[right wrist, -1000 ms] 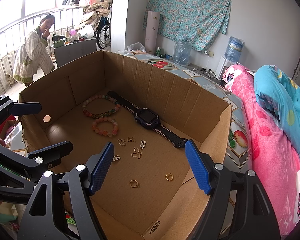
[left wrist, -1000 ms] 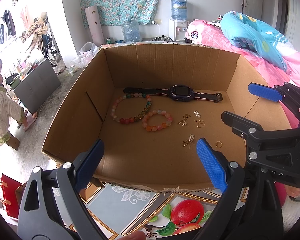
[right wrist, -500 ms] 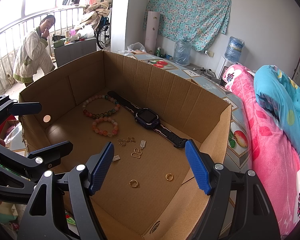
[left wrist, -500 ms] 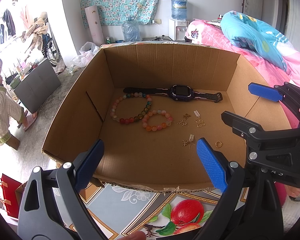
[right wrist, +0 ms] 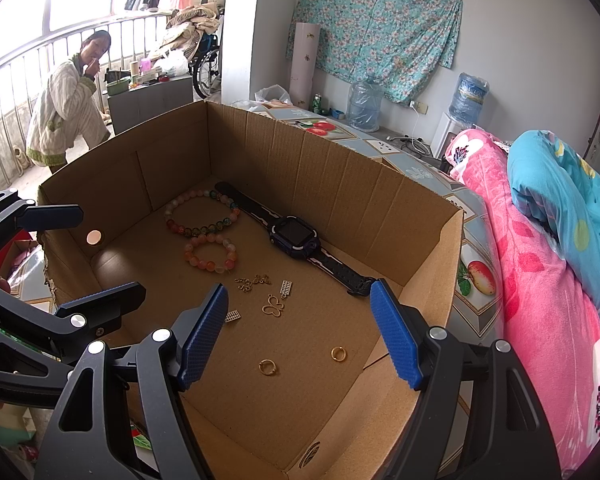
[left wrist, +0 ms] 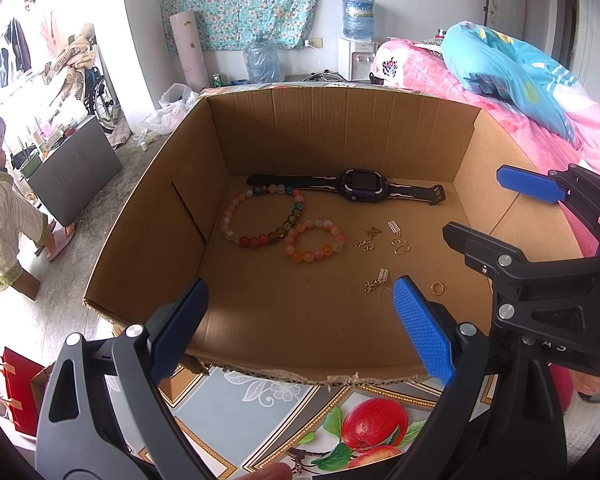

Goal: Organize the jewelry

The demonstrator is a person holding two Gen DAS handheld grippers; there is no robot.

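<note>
Both fingers [left wrist: 418, 332] [right wrist: 394, 340] spread wide, empty, above jewelry box [left wrist: 340, 128] w/ watch [left wrist: 364, 185].

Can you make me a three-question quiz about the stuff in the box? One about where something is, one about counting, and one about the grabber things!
1. Where does the watch lie?
A. Along the back wall of the box
B. On the bed
C. Outside the box

2. How many bead bracelets are in the box?
A. One
B. Two
C. Four

3. How are the jaws of the right gripper?
A. Shut on a ring
B. Shut on the watch
C. Open, holding nothing

Answers:
1 A, it stretches along the far wall.
2 B, a big bracelet and a small bracelet lie side by side.
3 C, the blue pads stand apart above the rings.
</note>
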